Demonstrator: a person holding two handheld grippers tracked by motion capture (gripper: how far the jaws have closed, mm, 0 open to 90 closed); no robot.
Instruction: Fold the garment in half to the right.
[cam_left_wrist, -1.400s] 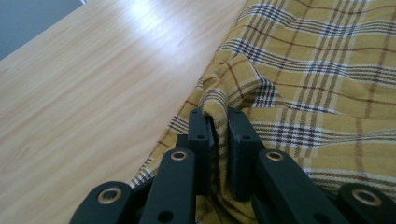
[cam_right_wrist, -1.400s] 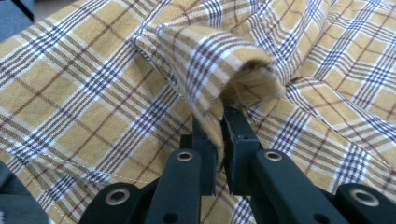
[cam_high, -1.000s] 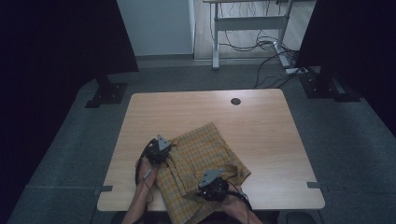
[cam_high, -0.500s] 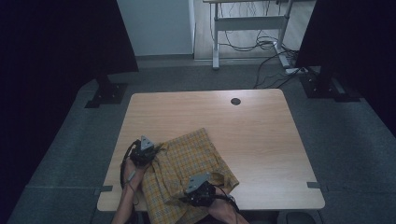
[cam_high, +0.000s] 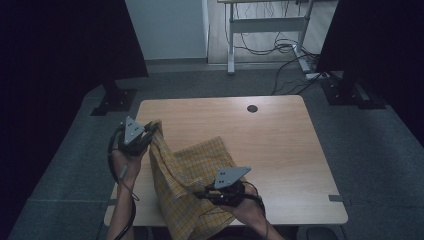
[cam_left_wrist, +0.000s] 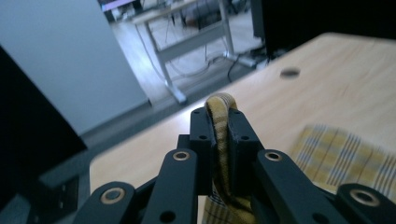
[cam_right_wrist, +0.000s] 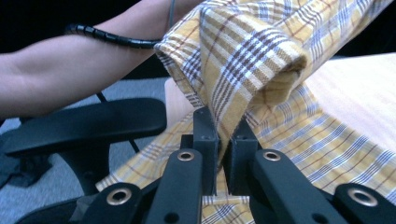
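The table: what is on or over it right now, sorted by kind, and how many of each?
Checked yellow cloth: 1, pinched at two spots and partly lifted off the table
Hand-held grippers: 2, the left gripper and the right gripper, each shut on the cloth
Round hole in the tabletop: 1
Total: 4

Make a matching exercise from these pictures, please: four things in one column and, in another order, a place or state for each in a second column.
Things:
1. left gripper
2. right gripper
3. yellow checked cloth
4. round hole

Places or states:
A. partly lifted, partly lying on the table
B. in the tabletop, at the far edge
C. shut on the cloth beyond the table's left side
D. shut on the cloth near the front edge

Pairs: 1-C, 2-D, 3-A, 4-B
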